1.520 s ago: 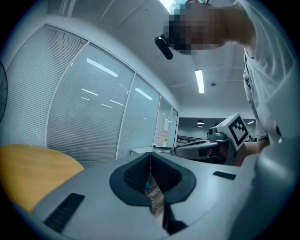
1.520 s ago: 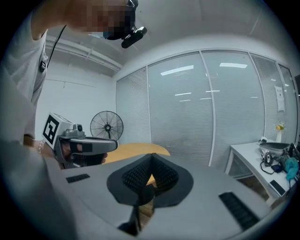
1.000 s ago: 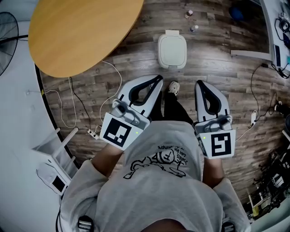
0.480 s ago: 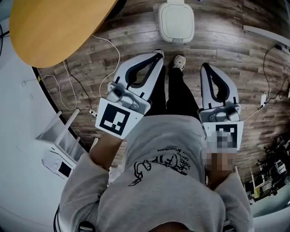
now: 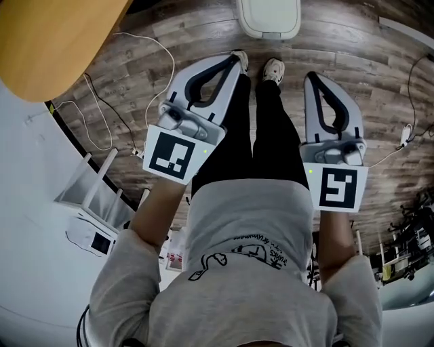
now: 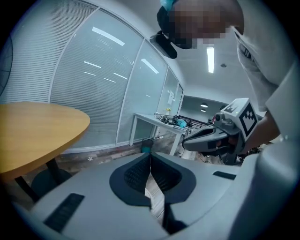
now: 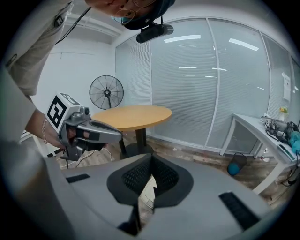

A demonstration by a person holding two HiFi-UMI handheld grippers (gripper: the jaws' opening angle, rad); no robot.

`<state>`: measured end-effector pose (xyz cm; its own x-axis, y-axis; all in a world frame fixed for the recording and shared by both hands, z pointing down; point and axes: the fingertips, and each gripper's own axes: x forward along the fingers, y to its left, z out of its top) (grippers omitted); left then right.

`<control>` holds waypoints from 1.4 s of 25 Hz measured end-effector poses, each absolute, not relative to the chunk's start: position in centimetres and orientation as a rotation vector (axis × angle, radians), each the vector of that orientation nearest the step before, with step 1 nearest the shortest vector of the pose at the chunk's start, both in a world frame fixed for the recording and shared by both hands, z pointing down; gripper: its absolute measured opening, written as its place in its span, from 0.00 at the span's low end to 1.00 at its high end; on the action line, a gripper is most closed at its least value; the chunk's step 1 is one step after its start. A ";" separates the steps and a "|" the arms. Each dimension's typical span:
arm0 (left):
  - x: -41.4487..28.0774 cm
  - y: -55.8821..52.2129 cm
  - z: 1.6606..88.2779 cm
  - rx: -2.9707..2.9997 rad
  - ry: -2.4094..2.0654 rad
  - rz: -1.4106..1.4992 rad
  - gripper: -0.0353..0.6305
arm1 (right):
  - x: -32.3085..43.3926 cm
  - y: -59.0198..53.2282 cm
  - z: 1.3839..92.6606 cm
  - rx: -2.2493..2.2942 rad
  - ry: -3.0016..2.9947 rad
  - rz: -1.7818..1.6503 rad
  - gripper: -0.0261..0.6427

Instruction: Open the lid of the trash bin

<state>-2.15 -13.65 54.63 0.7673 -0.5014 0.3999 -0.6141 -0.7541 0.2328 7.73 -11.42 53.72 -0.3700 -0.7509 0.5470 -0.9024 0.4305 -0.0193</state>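
Observation:
The white trash bin (image 5: 268,17) stands on the wood floor at the top edge of the head view, partly cut off, with its lid down. My left gripper (image 5: 235,61) is held in front of the person's body, its tips pointing toward the bin and well short of it. My right gripper (image 5: 312,77) is held alongside it, level with the person's shoes (image 5: 273,70). In each gripper view the jaws meet at the tips, left gripper (image 6: 150,155) and right gripper (image 7: 151,157), with nothing between them.
A round wooden table (image 5: 47,41) fills the upper left, with white cables (image 5: 102,115) on the floor below it. A white rack (image 5: 95,196) stands at the left. The right gripper view shows a fan (image 7: 106,92) and a blue ball (image 7: 233,168).
The bin has slid to the top edge of the head view and the table has shifted left. Both grippers stay shut and keep their places in front of the body.

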 end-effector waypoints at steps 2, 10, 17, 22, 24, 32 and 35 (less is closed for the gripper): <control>-1.9 -13.5 56.0 2.620 -0.845 0.463 0.08 | 8.0 -11.4 55.5 1.379 -2.207 0.414 0.05; -0.7 -13.7 61.6 2.619 -0.812 0.542 0.08 | 8.4 -10.9 62.9 1.265 -2.133 0.350 0.05; -0.1 -13.6 67.9 2.576 -0.790 0.595 0.08 | 8.3 -10.6 70.0 1.173 -2.064 0.307 0.05; 0.0 -14.1 72.3 2.587 -0.782 0.612 0.08 | 8.2 -11.3 74.2 1.106 -2.029 0.257 0.05; -0.2 -14.1 74.1 2.576 -0.783 0.639 0.08 | 8.0 -11.5 76.0 1.081 -2.011 0.248 0.05; -0.4 -14.8 79.7 2.539 -0.765 0.725 0.08 | 7.8 -11.9 82.3 0.972 -1.944 0.173 0.05; -0.2 -14.8 81.9 2.518 -0.735 0.762 0.08 | 7.6 -11.8 84.5 0.921 -1.922 0.149 0.05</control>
<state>-0.20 -14.84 81.91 0.7120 -0.3644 0.6003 -0.5867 -0.7785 0.2232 7.64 -11.85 84.52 -0.2505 -0.5366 0.8058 -0.6544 0.7072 0.2676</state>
